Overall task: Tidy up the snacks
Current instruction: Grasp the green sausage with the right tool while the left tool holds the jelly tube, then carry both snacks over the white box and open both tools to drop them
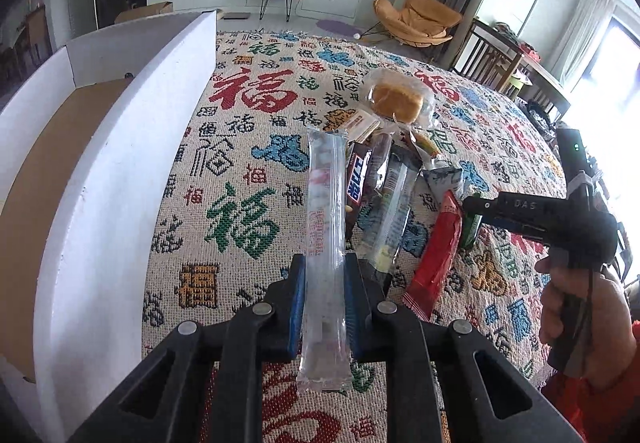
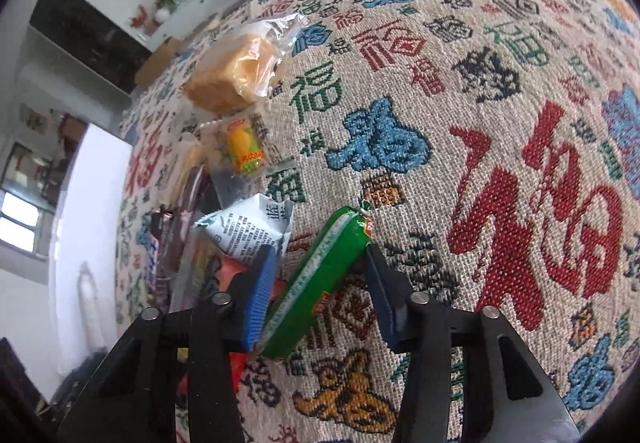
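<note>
Left tool (image 1: pixel 324 295): my pads clamp the clear packet (image 1: pixel 323 243), lifted over the surface (image 1: pixel 240 163).
Right tool (image 2: pixel 320 283): jaws astride the green sausage (image 2: pixel 316 279); contact unclear.
Box (image 1: pixel 120 147): edge close left.
Room: bare cloth right of the sausage.

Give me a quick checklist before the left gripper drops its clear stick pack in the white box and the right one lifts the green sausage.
1. Left gripper clamped on the clear stick pack: ok.
2. White box open, floor bare where visible: ok.
3. Green sausage between the right gripper pads: ok.
4. Both pads pressing the sausage: cannot tell.
5. Sausage clear of the red packet: cannot tell.
</note>
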`<state>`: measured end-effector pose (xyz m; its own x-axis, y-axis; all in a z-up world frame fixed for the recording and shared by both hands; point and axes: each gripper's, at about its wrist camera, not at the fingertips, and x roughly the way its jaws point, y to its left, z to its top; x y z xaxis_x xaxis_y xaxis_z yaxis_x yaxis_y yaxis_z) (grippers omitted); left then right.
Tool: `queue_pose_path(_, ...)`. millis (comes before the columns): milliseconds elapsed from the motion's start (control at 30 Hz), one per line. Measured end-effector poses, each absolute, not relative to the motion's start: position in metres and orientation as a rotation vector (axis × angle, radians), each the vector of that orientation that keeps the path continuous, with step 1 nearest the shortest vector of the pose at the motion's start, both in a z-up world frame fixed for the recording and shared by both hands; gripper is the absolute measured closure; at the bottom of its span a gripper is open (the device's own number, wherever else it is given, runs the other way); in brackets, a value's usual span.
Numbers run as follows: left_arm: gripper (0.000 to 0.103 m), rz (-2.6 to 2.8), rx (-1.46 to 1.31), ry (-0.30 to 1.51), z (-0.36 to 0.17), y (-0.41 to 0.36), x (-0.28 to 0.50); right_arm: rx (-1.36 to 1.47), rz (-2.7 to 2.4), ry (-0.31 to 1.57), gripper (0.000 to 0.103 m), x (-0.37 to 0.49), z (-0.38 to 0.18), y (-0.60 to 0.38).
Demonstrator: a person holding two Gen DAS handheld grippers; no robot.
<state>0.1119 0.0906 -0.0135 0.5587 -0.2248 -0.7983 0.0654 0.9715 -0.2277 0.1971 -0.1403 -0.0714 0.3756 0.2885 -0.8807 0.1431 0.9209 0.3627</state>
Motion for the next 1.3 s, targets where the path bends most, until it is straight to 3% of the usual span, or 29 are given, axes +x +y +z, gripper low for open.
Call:
queue_pose_path(233,0.086,-0.204,-0.214,0.976,-0.026,0.077,0.099,0.035,0.101,1.249,0.059,0.203,-0.074,-0.081)
queue_pose_path(300,0.086,-0.214,-0.232,0.978,-0.027,0.076,0.094,-0.049,0.093,1.249,0.065,0.203,-0.076,-0.073)
queue_pose_path(333,0.086,-0.217,-0.232,0.974,-0.026,0.077,0.091,-0.062,0.113,1.249,0.075,0.205,-0.078,-0.071)
queue_pose_path(400,0.086,-0.215,-0.223,0.961,-0.021,0.079,0.086,-0.074,0.143,1.264,0.08,0.203,-0.076,-0.069)
queue_pose_path(667,0.086,-0.229,-0.269,0.936,-0.006,0.083,0.078,-0.068,0.204,1.304,0.079,0.171,-0.068,-0.109)
queue_pose_path(800,0.086,-0.262,-0.33,0.906,0.013,0.093,0.07,0.182,0.259,1.306,0.08,0.177,-0.059,-0.139)
queue_pose_path(1033,0.086,-0.251,-0.422,0.798,0.069,0.155,0.055,0.476,0.397,1.185,0.08,0.174,0.013,-0.158)
queue_pose_path(1300,0.086,0.123,-0.344,0.766,0.083,0.268,0.04,0.398,0.854,1.076,0.079,0.158,0.118,0.004)
